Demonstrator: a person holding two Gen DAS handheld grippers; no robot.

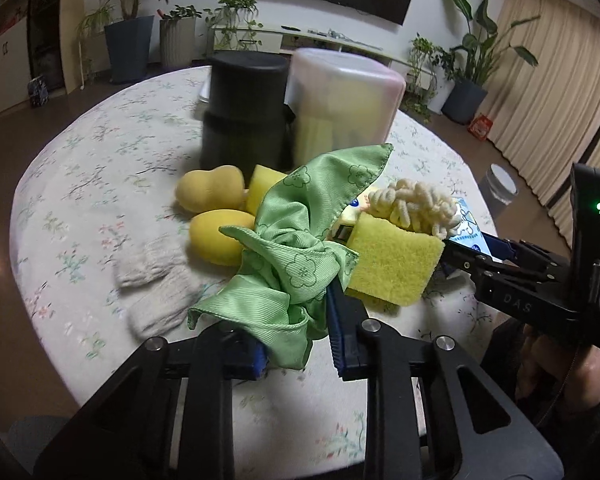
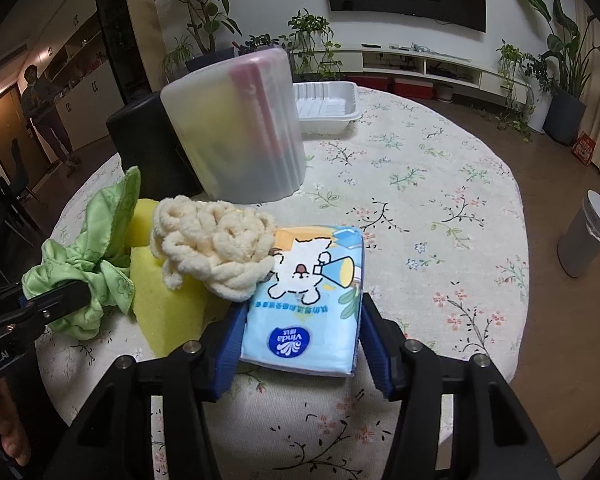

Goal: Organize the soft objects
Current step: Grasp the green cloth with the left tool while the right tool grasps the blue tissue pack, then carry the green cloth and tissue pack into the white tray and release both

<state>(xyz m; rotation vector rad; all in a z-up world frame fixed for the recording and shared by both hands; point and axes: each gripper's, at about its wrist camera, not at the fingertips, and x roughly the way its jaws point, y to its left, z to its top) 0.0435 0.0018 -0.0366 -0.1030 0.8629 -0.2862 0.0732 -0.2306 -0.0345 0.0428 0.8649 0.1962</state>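
My left gripper (image 1: 300,336) is shut on a green cloth (image 1: 296,248), bunched between its blue pads; the cloth also shows in the right wrist view (image 2: 96,264). My right gripper (image 2: 300,340) is closed around a blue tissue pack (image 2: 312,296), its pads touching both sides. A cream chenille duster (image 2: 212,248) lies on a yellow sponge (image 2: 168,304) beside the pack. In the left wrist view the sponge (image 1: 392,264), the duster (image 1: 416,204), two yellow plush gourds (image 1: 212,192), a yellow block (image 1: 264,192) and a beige knitted glove (image 1: 156,280) lie on the table.
A black cylinder (image 1: 244,108) and a translucent bin (image 1: 344,104) stand behind the pile on the floral tablecloth (image 2: 440,208). A white plastic tray (image 2: 328,108) sits at the far edge. A grey bin (image 2: 584,236) stands on the floor to the right.
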